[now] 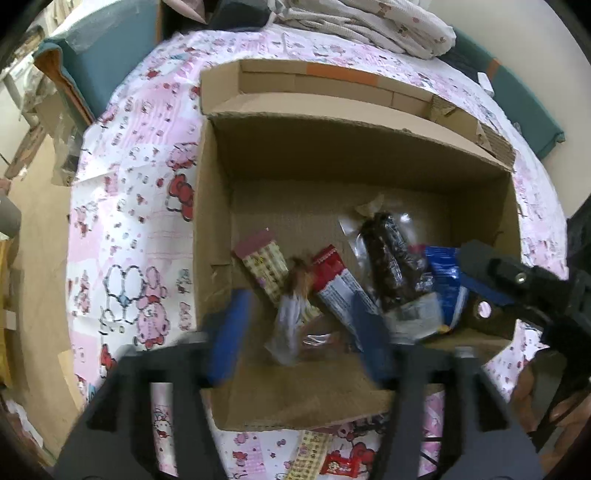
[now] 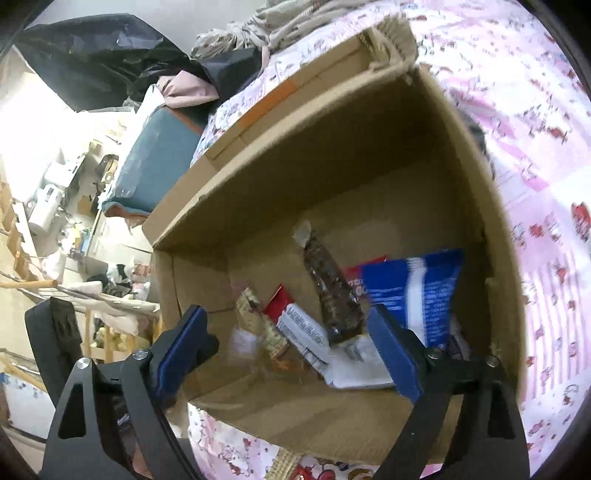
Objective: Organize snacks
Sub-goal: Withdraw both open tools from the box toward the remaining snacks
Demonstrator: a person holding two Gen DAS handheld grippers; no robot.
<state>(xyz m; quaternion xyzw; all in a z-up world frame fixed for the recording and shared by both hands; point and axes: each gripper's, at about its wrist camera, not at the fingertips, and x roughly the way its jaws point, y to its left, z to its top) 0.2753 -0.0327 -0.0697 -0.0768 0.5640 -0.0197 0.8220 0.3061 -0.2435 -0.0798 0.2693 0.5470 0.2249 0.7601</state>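
An open cardboard box [image 1: 214, 206] sits on a pink patterned cloth. Inside lie several snacks: a checkered packet [image 1: 264, 269], a red and white bar [image 1: 334, 280], a dark snack in clear wrap [image 1: 391, 258], a blue bag [image 1: 443, 277] and a small clear-wrapped snack [image 1: 290, 317]. My left gripper [image 1: 299, 332] is open and empty above the box's near side. My right gripper [image 2: 288, 350] is open and empty over the box [image 2: 258, 177]; it also shows in the left wrist view [image 1: 495, 273] at the box's right wall. The blue bag [image 2: 421, 291] leans by the right finger.
Two more snacks, a checkered packet [image 1: 310, 454] and a red one [image 1: 341, 465], lie on the cloth [image 1: 129, 221] in front of the box. Folded bedding [image 1: 369, 22] is piled behind the box. A teal cushion [image 2: 155, 166] and cluttered room lie to the left.
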